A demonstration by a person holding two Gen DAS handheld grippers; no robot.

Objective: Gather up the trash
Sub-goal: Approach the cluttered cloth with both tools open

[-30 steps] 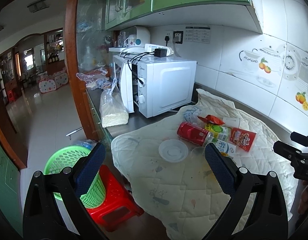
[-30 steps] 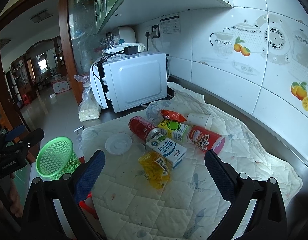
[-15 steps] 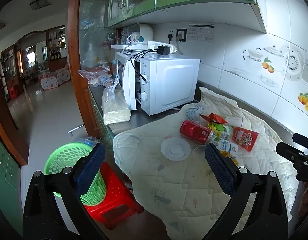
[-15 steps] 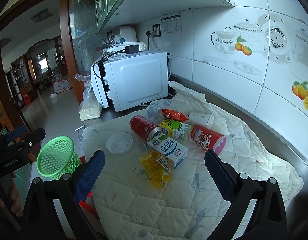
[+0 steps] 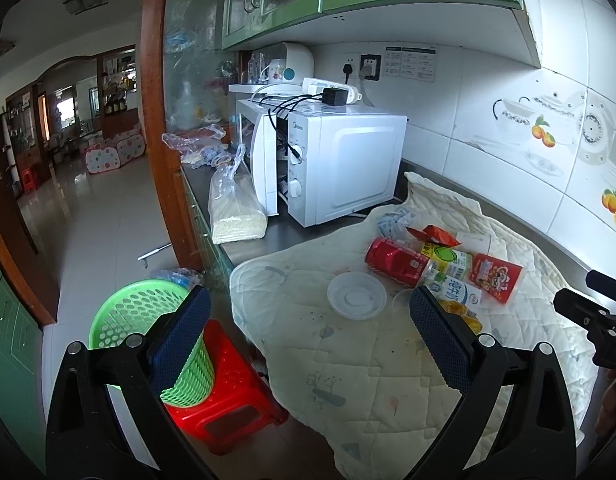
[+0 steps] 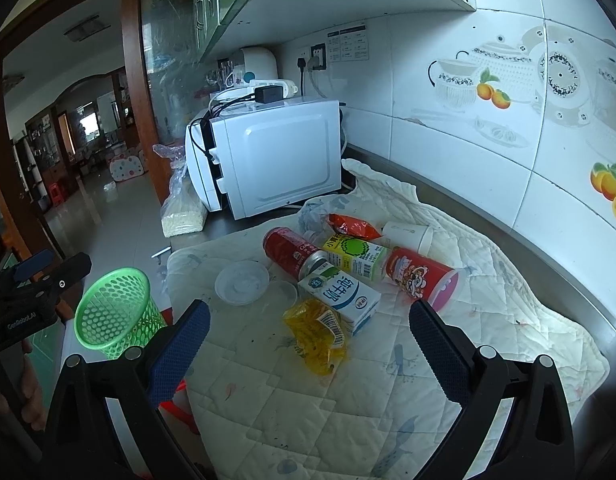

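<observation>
Trash lies in a pile on a quilted white cloth (image 6: 388, 392) on the counter: a red can (image 6: 293, 253), a green-and-yellow carton (image 6: 354, 255), a blue-and-white milk carton (image 6: 340, 296), a yellow wrapper (image 6: 316, 336), a red paper cup (image 6: 422, 276), an orange packet (image 6: 352, 226), a white cup (image 6: 408, 234) and a clear plastic lid (image 6: 242, 282). A green mesh basket (image 5: 148, 316) stands on a red stool (image 5: 228, 400) below the counter edge. My left gripper (image 5: 308, 344) is open and empty, above the cloth's left part. My right gripper (image 6: 308, 352) is open and empty, just short of the yellow wrapper.
A white microwave (image 5: 332, 168) stands behind the trash, with a power strip and cables on top. A bag of rice (image 5: 236, 208) leans beside it. A tiled wall (image 6: 488, 128) runs along the right. The counter's edge drops to the floor on the left.
Both views have shifted slightly, with the left gripper edging right and nearer the cloth. Both grippers stay open; the trash has not moved.
</observation>
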